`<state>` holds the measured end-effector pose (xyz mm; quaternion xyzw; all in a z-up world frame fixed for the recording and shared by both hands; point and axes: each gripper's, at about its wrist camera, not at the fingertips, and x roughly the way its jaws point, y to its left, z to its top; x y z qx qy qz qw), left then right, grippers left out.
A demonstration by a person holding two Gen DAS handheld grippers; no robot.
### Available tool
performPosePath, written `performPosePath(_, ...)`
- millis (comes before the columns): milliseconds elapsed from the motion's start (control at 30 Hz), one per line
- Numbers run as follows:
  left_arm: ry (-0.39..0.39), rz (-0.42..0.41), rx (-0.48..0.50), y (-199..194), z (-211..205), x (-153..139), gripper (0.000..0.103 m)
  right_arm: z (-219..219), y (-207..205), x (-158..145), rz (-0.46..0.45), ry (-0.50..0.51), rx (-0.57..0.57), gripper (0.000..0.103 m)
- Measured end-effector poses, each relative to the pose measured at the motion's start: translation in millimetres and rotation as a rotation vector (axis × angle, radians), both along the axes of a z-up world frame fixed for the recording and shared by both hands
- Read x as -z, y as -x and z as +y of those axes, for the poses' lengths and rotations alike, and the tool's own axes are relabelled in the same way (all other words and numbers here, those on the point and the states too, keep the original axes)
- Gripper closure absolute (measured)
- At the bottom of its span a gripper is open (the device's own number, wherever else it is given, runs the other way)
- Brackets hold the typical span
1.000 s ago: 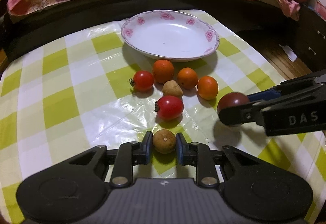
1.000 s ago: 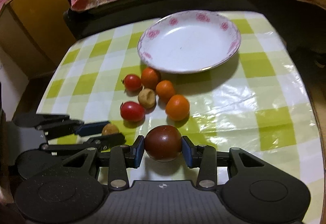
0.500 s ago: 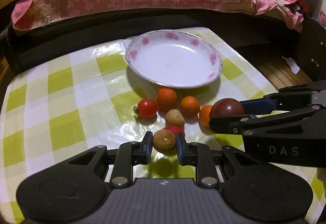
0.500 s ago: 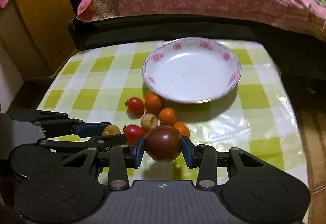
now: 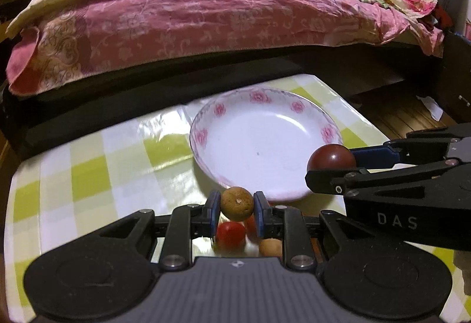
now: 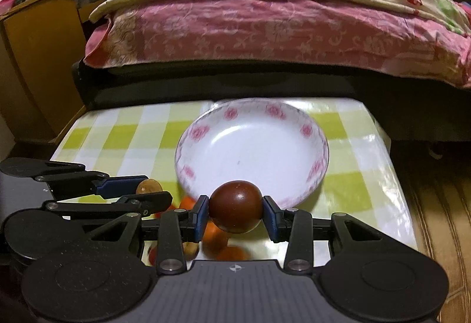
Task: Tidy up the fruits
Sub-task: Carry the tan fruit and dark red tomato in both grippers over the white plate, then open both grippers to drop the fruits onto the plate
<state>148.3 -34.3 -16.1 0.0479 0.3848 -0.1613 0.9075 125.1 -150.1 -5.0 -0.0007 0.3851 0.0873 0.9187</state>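
My left gripper is shut on a small round brown fruit, held in the air at the near rim of the white rose-patterned plate. My right gripper is shut on a dark red-brown fruit, also at the plate's near edge. Each gripper shows in the other's view: the right one from the right, the left one from the left. Below the fingers lie a red tomato, a tan fruit and orange fruits, partly hidden.
The plate rests on a table with a green-and-white checked plastic cloth. Behind the table's far edge stands a dark bed frame with a pink quilt. A wooden cabinet is at the left, wooden floor at the right.
Both grippers have risen and moved forward with their fruits, from over the loose fruit cluster to the plate's near rim. The fruits on the table now lie under the fingers.
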Motion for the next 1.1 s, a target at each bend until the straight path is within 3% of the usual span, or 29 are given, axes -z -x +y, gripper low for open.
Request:
performPosePath(467, -0.036, -0.006, 0.031, -40, -22, 21, 0.071, -20, -38, 22, 0.019, 0.007, 0.027, 0.066)
performPosePath(833, -0.038, -0.002, 0.014, -42, -24, 23, 0.070, -21, -41, 23, 0.007, 0.004, 0.040, 0.065)
performPosePath(1100, -0.036, -0.016, 0.005, -41, -21, 20, 0.063, -24, -38, 19, -0.022, -0.002, 0.038, 0.062)
